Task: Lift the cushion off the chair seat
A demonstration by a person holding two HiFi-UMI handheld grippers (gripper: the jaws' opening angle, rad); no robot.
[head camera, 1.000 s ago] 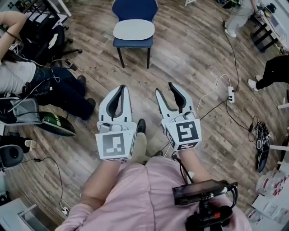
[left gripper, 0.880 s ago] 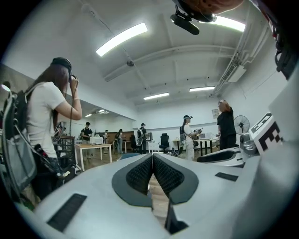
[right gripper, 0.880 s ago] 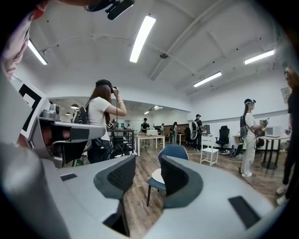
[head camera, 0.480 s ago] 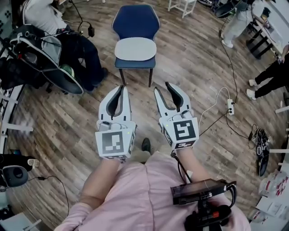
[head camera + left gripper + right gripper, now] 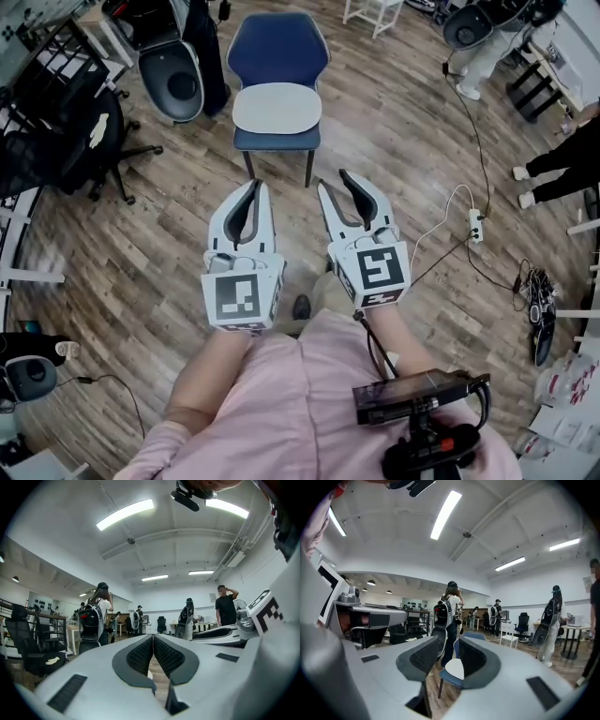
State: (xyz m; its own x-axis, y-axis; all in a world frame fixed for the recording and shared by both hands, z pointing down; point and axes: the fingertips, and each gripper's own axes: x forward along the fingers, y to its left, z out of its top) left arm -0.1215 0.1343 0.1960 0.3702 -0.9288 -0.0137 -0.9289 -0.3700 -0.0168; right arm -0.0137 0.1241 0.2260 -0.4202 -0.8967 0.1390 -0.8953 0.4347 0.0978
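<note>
A blue chair (image 5: 278,47) stands on the wood floor ahead of me, with a pale oval cushion (image 5: 277,108) lying flat on its seat. Both grippers are held side by side in front of my body, well short of the chair. My left gripper (image 5: 254,187) is shut, its dark pads meeting at the tips with nothing between them (image 5: 153,638). My right gripper (image 5: 336,180) is open and empty. In the right gripper view the cushion (image 5: 454,668) and the chair's seat (image 5: 443,678) show in the gap between the jaws, some way off.
A person with a dark backpack (image 5: 448,616) stands just left of the chair. A black office chair (image 5: 89,131) sits at the left. A power strip (image 5: 479,225) with cables lies on the floor at the right. Other people stand at the right edge (image 5: 562,155).
The chair with the cushion has come lower and nearer in the head view. The seated person at the left has passed out of view. Both grippers keep their pose.
</note>
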